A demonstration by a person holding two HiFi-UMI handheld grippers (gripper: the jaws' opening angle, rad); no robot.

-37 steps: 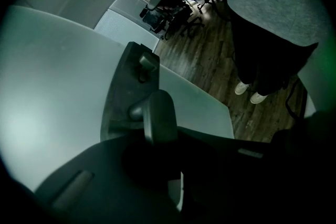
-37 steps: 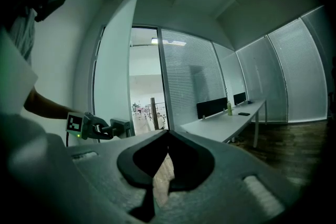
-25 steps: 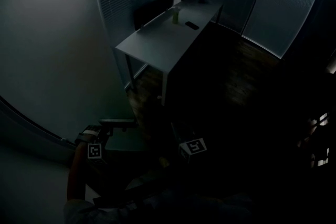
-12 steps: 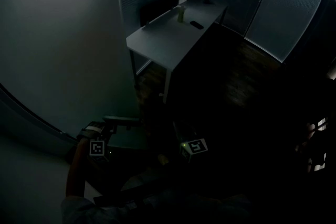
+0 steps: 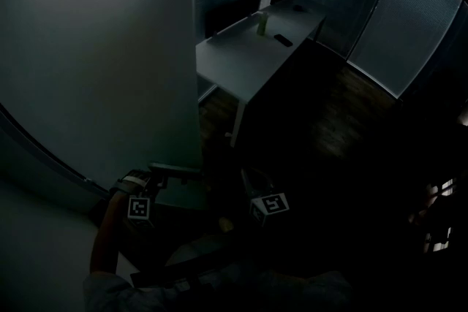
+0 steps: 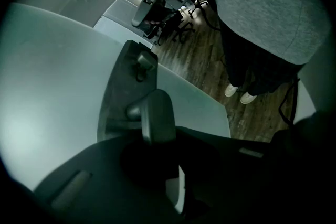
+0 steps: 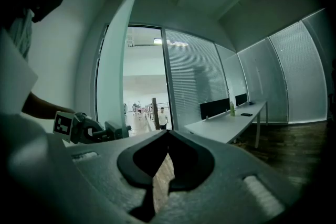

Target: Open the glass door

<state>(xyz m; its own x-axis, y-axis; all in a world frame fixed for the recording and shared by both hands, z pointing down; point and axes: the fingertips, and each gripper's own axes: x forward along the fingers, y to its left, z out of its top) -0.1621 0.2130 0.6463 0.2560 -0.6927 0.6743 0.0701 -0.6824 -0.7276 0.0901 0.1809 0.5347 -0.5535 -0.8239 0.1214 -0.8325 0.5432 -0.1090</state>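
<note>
Glass door [image 5: 110, 69] has swung wider, left gripper [image 5: 162, 175] clamping its handle [image 6: 155, 118].

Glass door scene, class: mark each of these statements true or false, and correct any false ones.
1. The left gripper has its jaws closed on the door handle. True.
2. The right gripper holds a bottle. False: its jaws are together with nothing between them, and the bottle stands apart from it.
3. The bottle stands on the long desk. True.
4. The glass door is fully shut. False: it stands swung open, and the right gripper view shows a lit doorway beside its edge.
</note>
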